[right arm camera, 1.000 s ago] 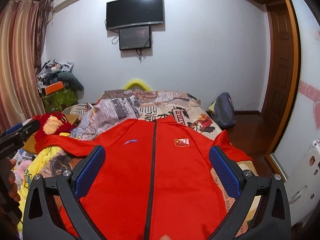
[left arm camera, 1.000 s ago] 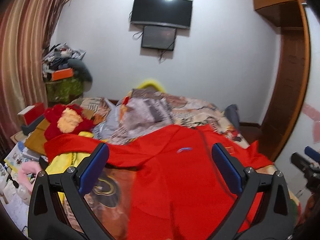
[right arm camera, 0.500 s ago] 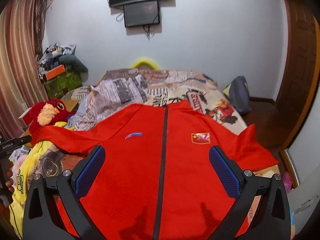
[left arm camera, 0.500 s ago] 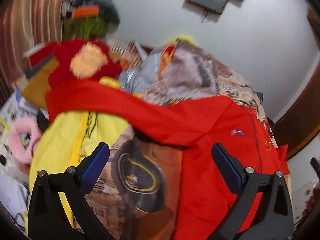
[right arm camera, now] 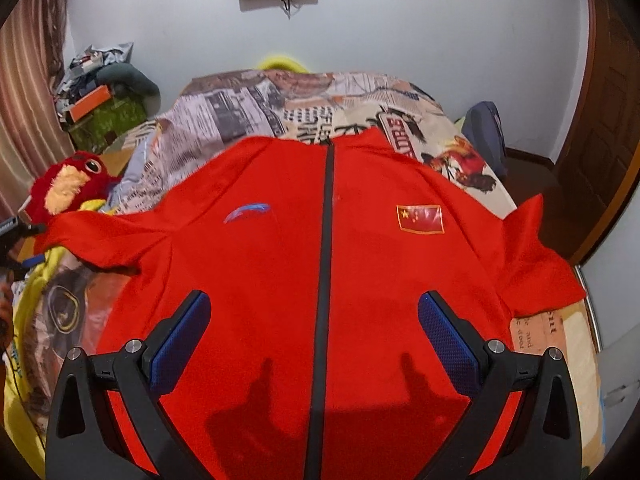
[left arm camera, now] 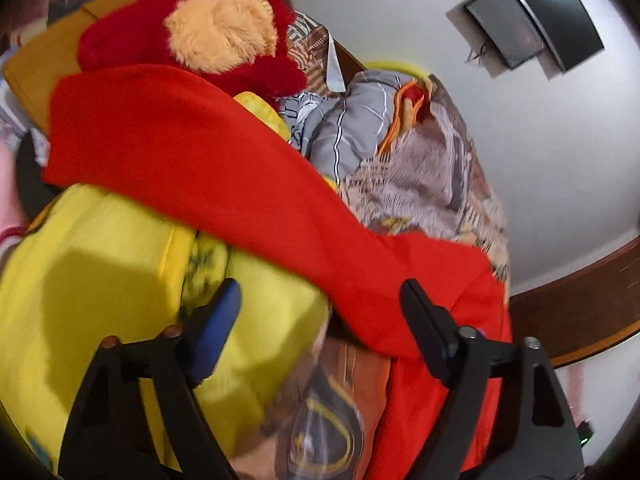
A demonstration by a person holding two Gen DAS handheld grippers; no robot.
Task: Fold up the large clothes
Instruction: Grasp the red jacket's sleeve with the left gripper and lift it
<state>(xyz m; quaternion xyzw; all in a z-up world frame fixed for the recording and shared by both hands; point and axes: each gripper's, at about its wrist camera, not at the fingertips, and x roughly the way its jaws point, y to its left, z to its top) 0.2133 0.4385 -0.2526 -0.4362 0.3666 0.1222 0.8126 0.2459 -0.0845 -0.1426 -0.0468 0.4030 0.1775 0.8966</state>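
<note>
A red zip jacket (right arm camera: pixel 280 264) lies spread face up on the bed, with a dark zipper down its middle, a blue logo and a flag patch. My right gripper (right arm camera: pixel 314 332) is open and empty just above the jacket's lower front. The jacket's left sleeve (left arm camera: pixel 208 168) stretches out to the left over a yellow cushion (left arm camera: pixel 100 272). My left gripper (left arm camera: pixel 320 312) is open and empty, tilted, close above the sleeve near the armpit. The other sleeve (right arm camera: pixel 536 256) lies out to the right.
A red plush toy (left arm camera: pixel 200 32) sits beyond the left sleeve's end and also shows in the right wrist view (right arm camera: pixel 68 188). A printed bedsheet (right arm camera: pixel 304 104) covers the bed. A wooden door (right arm camera: pixel 604 92) stands at right, a cluttered pile (right arm camera: pixel 100 96) at left.
My left gripper has swung left and dropped close over the outstretched left sleeve and yellow cushion. My right gripper has moved lower over the jacket's front. Both stay open.
</note>
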